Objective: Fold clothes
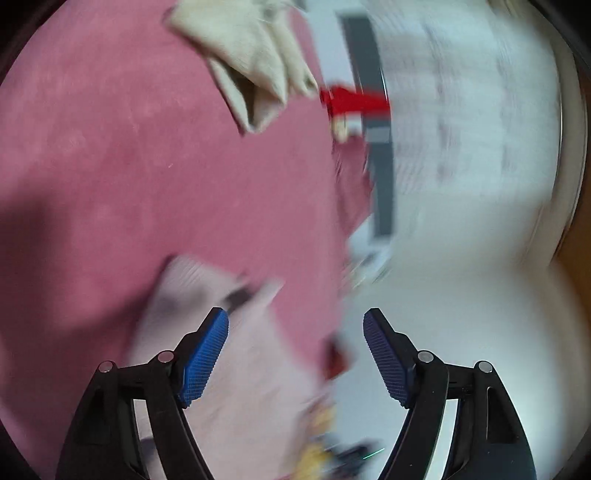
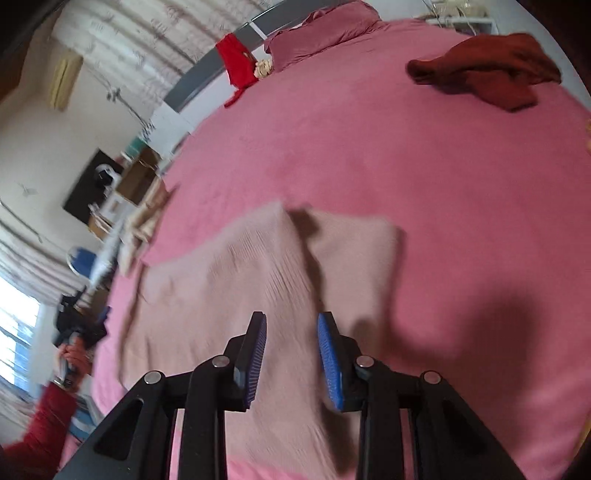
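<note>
A pale pink ribbed garment lies spread on the pink bed cover, with one part folded over. My right gripper hovers just above it, open and empty. In the blurred left wrist view the same pale garment lies at the bed's edge under my left gripper, which is open wide and empty. A cream garment lies crumpled farther up the bed. A dark red garment lies crumpled at the far right of the bed.
A pink pillow and a bright red cloth sit by the grey headboard. The bed's edge drops to cluttered boxes and furniture on the left. The person's other hand holds the left gripper there.
</note>
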`<action>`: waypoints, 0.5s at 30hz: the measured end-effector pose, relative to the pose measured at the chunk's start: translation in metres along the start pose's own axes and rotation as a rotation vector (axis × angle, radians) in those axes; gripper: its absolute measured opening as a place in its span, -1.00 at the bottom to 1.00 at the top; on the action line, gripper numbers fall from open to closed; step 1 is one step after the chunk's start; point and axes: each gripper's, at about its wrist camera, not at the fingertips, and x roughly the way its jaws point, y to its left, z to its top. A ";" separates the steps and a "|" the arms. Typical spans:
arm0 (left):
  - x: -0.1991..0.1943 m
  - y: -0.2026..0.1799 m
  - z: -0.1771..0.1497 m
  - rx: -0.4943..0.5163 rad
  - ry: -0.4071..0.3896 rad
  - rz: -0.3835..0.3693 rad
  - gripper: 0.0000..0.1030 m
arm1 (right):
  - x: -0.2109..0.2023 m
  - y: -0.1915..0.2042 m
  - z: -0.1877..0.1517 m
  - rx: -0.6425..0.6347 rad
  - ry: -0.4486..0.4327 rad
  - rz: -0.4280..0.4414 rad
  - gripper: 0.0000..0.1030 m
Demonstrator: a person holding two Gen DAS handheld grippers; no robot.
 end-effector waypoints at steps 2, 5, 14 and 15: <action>0.001 0.002 -0.027 0.102 0.050 0.095 0.49 | -0.009 -0.003 -0.026 -0.024 0.010 -0.026 -0.42; 0.001 0.012 -0.072 0.229 0.105 0.187 0.49 | -0.013 -0.013 -0.053 -0.052 0.019 -0.057 -0.42; -0.010 0.024 -0.132 0.478 0.057 0.229 0.49 | -0.003 -0.014 -0.080 -0.232 0.074 -0.080 -0.42; -0.010 0.024 -0.136 0.510 0.054 0.240 0.50 | -0.001 -0.013 -0.081 -0.250 0.086 -0.092 -0.42</action>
